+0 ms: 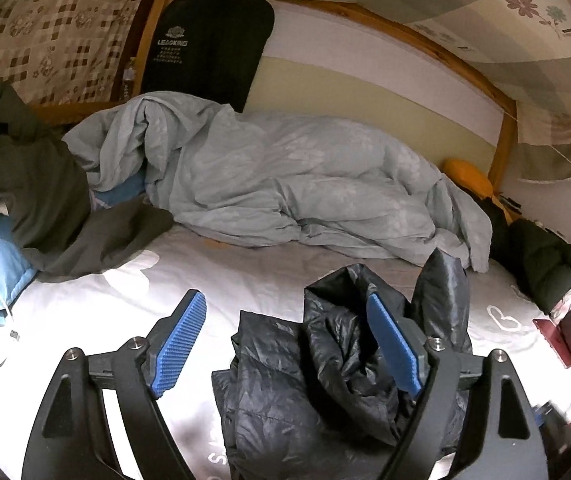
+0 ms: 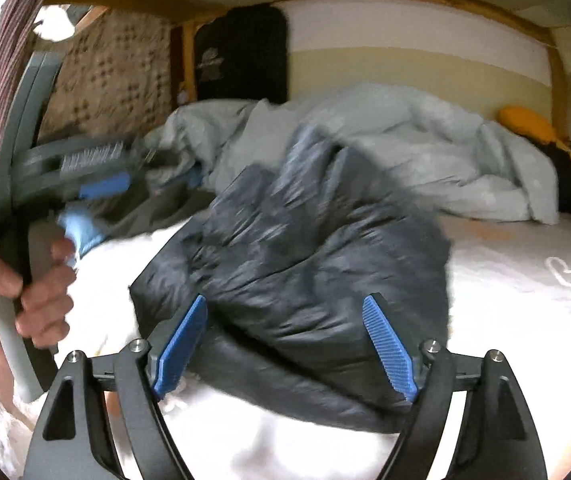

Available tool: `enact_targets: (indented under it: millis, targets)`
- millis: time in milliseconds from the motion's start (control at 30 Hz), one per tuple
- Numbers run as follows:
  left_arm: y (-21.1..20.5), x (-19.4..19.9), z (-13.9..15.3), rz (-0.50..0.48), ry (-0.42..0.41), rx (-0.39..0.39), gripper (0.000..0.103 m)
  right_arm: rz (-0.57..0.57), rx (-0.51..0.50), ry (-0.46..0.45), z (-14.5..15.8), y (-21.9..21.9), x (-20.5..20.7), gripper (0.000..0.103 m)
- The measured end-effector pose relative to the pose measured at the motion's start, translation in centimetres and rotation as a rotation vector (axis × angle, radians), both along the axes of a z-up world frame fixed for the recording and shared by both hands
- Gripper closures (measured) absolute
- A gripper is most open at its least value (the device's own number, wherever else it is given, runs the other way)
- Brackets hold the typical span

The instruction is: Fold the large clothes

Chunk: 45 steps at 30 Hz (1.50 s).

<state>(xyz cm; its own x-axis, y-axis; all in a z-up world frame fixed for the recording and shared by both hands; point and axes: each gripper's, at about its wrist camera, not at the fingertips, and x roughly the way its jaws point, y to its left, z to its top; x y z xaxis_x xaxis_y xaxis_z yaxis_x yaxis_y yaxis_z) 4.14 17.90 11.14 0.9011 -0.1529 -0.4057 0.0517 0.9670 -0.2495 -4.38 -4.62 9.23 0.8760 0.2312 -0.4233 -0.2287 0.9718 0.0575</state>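
Left claw (image 1: 285,336) jaws wide, gripping nothing; black puffer jacket (image 1: 325,368) bunched on the bed (image 1: 97,312) between and under its pads | right claw (image 2: 285,344) gaping too, empty; jacket heaped just ahead, blurred | pale duvet (image 1: 305,184) lies beyond

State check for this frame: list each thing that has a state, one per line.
Black puffer jacket: crumpled on the bed, not folded flat.
Left gripper: open, holding nothing.
Right gripper: open, jacket between the pads, not pressed.
Light blue duvet: bunched along the wall.
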Motion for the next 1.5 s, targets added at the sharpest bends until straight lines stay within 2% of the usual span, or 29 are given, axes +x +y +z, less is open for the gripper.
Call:
enact_targets:
  millis: [133,200,267,367,500,667,833,1033,1100,1200,1300,1367,1467,1500]
  targets:
    - [-0.2,0.0,-0.1,0.004,-0.006,0.006,0.012,-0.084,0.065,-0.012,1.8,-3.5,1.2,0.021]
    - [-0.1,0.1,-0.1,0.009,-0.002,0.008,0.004,-0.113,0.114,0.013,2.2,-5.1,2.5,0.021]
    - [-0.2,0.2,-0.3,0.019,0.003,0.011,0.0,-0.097,0.148,0.052,2.2,-5.6,4.4,0.021]
    - [-0.4,0.6,-0.7,0.018,0.022,0.01,0.0,-0.037,0.142,0.109,1.6,-4.2,7.0,0.021]
    - [-0.3,0.7,-0.7,0.015,0.018,-0.012,0.0,0.066,0.112,0.19,-0.7,-0.8,9.7,0.021]
    - [0.4,0.6,-0.5,0.034,0.006,-0.037,0.0,0.101,0.116,0.266,-3.3,1.4,11.9,0.019]
    - [1.3,1.3,-1.0,0.061,0.043,-0.058,0.0,0.114,0.041,0.281,-5.8,3.8,12.6,0.017]
    - [1.4,2.1,-1.9,0.093,0.083,-0.026,0.0,0.102,-0.083,0.186,-8.8,5.9,12.2,0.016]
    - [1.1,2.1,-2.0,0.091,0.083,-0.012,0.0,0.09,-0.111,0.187,-9.2,6.4,12.5,0.016]
    - [0.6,2.0,-2.0,0.095,0.075,0.02,0.0,0.095,-0.125,0.224,-8.4,6.4,12.9,0.016]
    - [0.2,1.9,-2.1,0.095,0.073,0.048,0.0,0.1,-0.041,0.244,-6.1,4.7,12.4,0.018]
    - [0.2,1.9,-2.1,0.095,0.07,0.048,0.0,0.088,0.031,0.214,-4.3,3.1,11.7,0.02]
    - [0.7,1.8,-2.1,0.09,0.067,0.028,0.001,0.075,0.109,0.167,-1.6,0.9,11.0,0.031]
    - [0.9,1.8,-2.1,0.089,0.069,0.017,0.001,0.07,0.129,0.154,-0.8,0.2,11.1,0.038]
